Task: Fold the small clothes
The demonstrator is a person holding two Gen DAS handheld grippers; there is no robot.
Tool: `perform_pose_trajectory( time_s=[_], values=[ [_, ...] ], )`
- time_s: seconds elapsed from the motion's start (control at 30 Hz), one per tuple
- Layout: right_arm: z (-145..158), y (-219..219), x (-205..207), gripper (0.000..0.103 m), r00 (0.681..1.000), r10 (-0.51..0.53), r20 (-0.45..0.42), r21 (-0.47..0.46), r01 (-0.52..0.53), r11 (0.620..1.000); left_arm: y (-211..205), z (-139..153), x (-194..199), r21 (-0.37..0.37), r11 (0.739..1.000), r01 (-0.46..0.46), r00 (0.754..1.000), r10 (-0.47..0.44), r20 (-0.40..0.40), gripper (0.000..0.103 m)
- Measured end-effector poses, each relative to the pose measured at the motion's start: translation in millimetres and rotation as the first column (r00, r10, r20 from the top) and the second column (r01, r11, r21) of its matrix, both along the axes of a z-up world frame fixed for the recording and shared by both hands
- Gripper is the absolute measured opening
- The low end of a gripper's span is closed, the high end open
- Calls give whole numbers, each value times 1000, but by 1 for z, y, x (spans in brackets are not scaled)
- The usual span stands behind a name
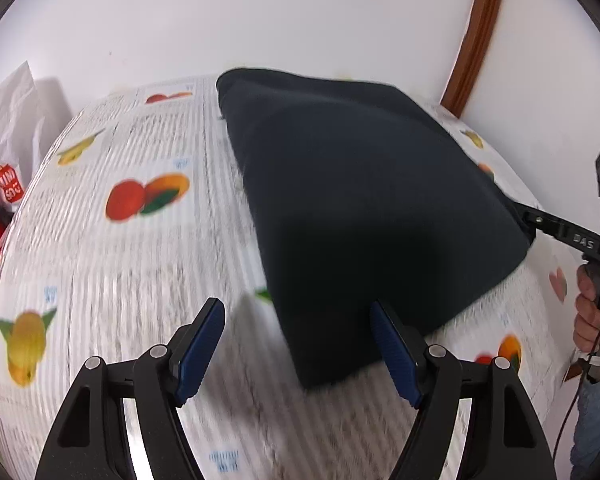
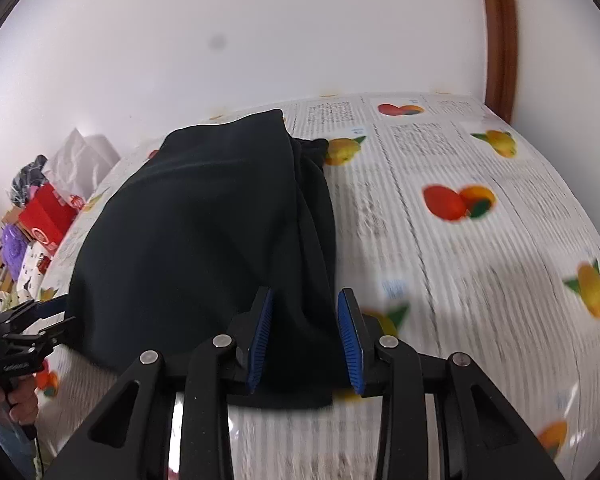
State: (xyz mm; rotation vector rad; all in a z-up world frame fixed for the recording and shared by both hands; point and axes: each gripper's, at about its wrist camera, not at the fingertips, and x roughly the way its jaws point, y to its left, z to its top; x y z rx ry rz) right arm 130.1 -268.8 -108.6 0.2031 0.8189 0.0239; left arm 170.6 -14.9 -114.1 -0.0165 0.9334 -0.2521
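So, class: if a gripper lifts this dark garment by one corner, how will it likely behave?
The dark garment would probably droop and unfold: it lies in soft folded layers with rounded edges. It looks light, being thin cloth. Pushed, it may bunch or slide, since the fruit-print table cover looks glossy.

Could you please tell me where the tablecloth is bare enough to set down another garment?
Bare tablecloth lies right of the dark garment, up to the wall. A second patch lies between the garment's left edge and the red box; that left end is crowded.
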Motion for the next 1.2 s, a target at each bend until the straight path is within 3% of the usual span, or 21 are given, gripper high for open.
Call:
perform_pose_trajectory(
  time_s=[0.17,0.33,0.43,0.5,0.57,0.6,0.73,0.87,0.93,1.13,1.2],
  values=[
    [-6,-1,-34,38,1000,4,-10,-2,-4,1000,1,-8,-20,1,1000,14,1000,-14,-9,72],
    [-15,6,-49,41,999,37,-31,10,-36,999,-4,-12,-30,45,999,30,999,-31,10,61],
    [-25,7,-40,41,999,1,-45,-11,-1,1000,-4,-11,-25,15,1000,28,999,-28,18,46],
    [-29,2,-32,41,999,-14,-31,38,15,999,-5,-11,-19,-14,999,35,999,-35,14,28],
    [-31,1,-23,31,1000,-7,-15,80,8,997,-6,-10,-11,-21,999,25,1000,-24,20,18],
    [-30,2,-18,20,1000,9,3,101,-9,995,-6,-9,-8,-26,999,20,1000,-20,21,16],
    [-26,7,3,12,1000,-1,22,63,0,998,-4,-9,14,-27,1000,-8,1000,8,21,15],
    [-28,3,30,12,999,-7,36,44,5,999,-2,-11,37,-36,999,-39,999,39,7,15],
    [-25,-1,34,17,1000,-5,19,42,4,999,-4,-11,42,-27,999,-42,999,42,-3,15],
    [2,-8,-1,23,998,41,50,-38,-39,999,-3,-9,26,-16,1000,5,1000,-6,-22,20],
    [13,-8,-6,24,996,47,71,-51,-43,998,-2,-5,16,-32,999,20,1000,-20,-2,30]
  ],
)
